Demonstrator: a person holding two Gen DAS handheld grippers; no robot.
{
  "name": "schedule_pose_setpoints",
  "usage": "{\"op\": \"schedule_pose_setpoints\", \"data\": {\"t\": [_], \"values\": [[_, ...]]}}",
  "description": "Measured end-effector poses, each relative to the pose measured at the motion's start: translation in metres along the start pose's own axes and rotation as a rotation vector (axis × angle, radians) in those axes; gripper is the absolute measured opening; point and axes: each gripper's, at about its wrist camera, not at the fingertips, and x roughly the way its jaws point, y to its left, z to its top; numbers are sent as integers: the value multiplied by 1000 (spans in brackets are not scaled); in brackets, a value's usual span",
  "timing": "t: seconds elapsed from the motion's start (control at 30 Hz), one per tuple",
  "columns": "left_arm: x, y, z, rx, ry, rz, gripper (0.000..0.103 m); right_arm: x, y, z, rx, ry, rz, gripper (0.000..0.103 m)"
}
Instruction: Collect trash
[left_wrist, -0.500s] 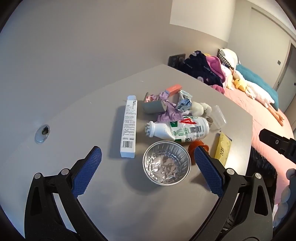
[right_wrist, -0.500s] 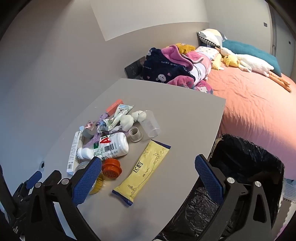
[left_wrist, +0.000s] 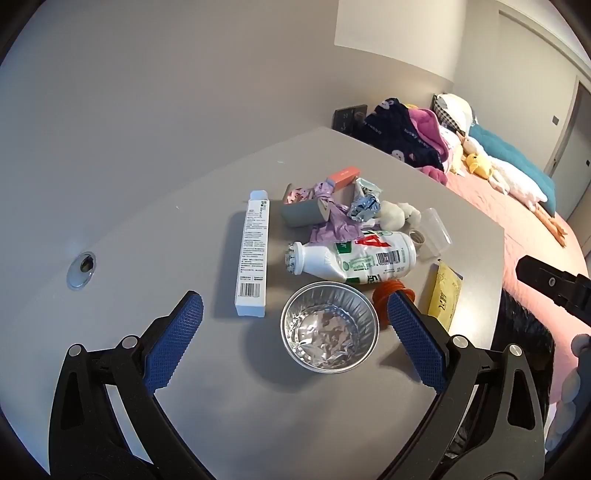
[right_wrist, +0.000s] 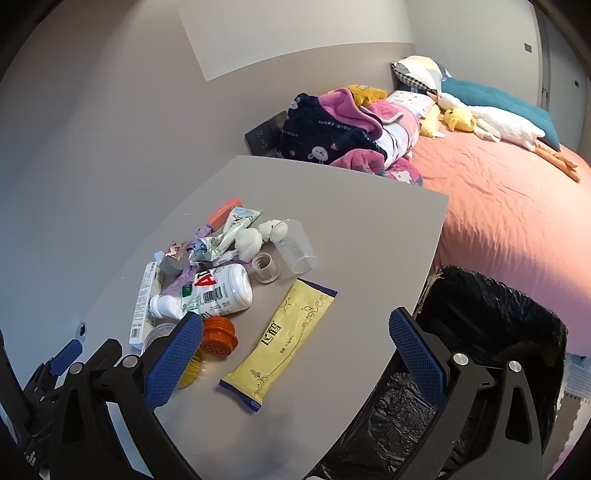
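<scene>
Left gripper (left_wrist: 295, 314): jaws spread wide, nothing between the pads, poised above the grey table (left_wrist: 184, 229). Right gripper (right_wrist: 295, 332): likewise wide and empty.

Only the left view shows the foil cup (left_wrist: 329, 326) in full, lying just ahead between the left fingers; it appears empty. In the right view it is mostly hidden behind the right gripper's left finger. Only the right view shows the black-lined trash bin (right_wrist: 491, 332) properly, off the table edge behind the right-hand finger; its bag stands open, contents not discernible. The left view catches only a dark sliver of it.

Trash ahead of both grippers: a white bottle (left_wrist: 354, 258) on its side just beyond the foil cup, a long white box (left_wrist: 253, 254) ahead-left of it, an orange cap (right_wrist: 218, 338) beside the right gripper's left finger, and a yellow sachet (right_wrist: 280, 336) lying between the right fingers. Farther ahead sit crumpled wrappers (left_wrist: 364, 206), a clear plastic cup (right_wrist: 295, 245) on its side, and a small grey cap (right_wrist: 266, 267).

Beyond the table: a bed (right_wrist: 498, 206) with piled blankets (right_wrist: 332, 133) and plush toys.
</scene>
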Motion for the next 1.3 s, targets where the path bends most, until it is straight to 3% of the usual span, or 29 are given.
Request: {"op": "schedule_pose_setpoints", "data": {"t": [1.3], "values": [[-1, -6, -5, 18, -10, -3, 97, 2, 6, -1, -2, -10, -13, 100]]}}
